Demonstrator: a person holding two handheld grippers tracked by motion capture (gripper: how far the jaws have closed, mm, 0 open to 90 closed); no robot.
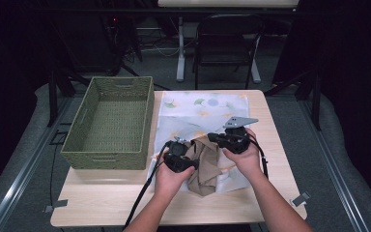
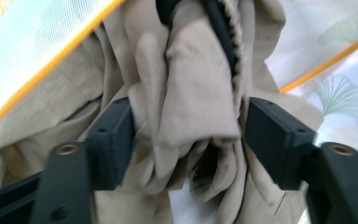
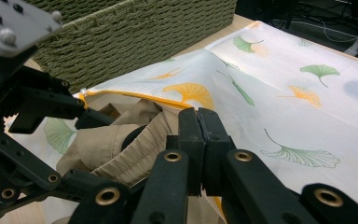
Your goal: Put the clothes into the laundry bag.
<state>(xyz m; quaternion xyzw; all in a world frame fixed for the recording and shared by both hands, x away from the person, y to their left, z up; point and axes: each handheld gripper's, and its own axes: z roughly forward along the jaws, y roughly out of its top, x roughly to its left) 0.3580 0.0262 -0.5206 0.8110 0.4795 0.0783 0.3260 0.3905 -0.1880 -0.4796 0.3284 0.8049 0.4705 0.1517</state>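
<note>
High view showed the green basket (image 1: 107, 123) holding nothing (beside the leaf-print cloth (image 1: 198, 108)); left claw (image 2: 186, 135) gaped around beige cloth (image 2: 186, 93), right claw (image 3: 198, 140) clenched.

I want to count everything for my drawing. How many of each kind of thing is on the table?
Green woven basket: 1
Leaf-print cloth: 1
Beige garment: 1
Black tongs: 2, the left tongs and the right tongs
Total: 5

Overhead view; two close tool views
</note>
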